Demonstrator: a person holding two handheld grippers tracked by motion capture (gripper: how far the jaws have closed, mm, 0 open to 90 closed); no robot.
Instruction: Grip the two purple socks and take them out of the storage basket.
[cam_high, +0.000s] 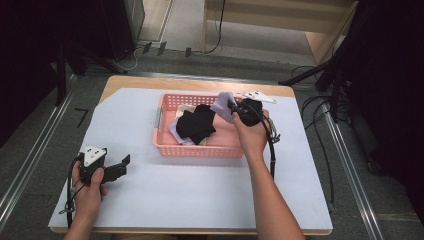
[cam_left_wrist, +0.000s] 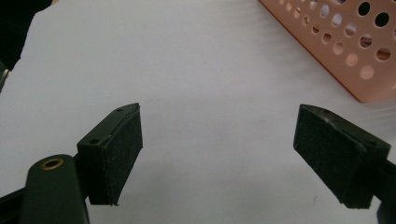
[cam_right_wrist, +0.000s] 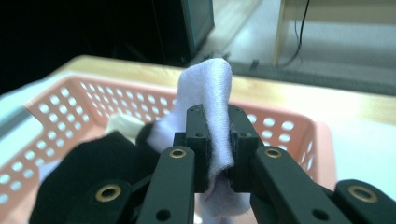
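A pink perforated basket (cam_high: 165, 142) stands on the white sheet at the table's middle, holding black cloth (cam_high: 196, 125) and some pale pieces. My right gripper (cam_high: 231, 108) is over the basket's far right part, shut on a pale lilac cloth (cam_high: 222, 105) lifted above the rim. In the right gripper view the lilac cloth (cam_right_wrist: 212, 93) is pinched between the pads of the right gripper (cam_right_wrist: 219, 149) and folds over their tips, with black cloth (cam_right_wrist: 93, 163) below left. My left gripper (cam_high: 121, 166) rests on the sheet at the near left, open, its pads (cam_left_wrist: 116, 149) wide apart over bare sheet.
The white sheet (cam_high: 200, 195) covers most of the wooden table, whose far edge (cam_high: 200, 82) shows bare. A corner of the basket (cam_left_wrist: 345, 51) lies ahead and right of the left gripper. Cables (cam_high: 325, 145) run off the table's right side. Dark stands flank the table.
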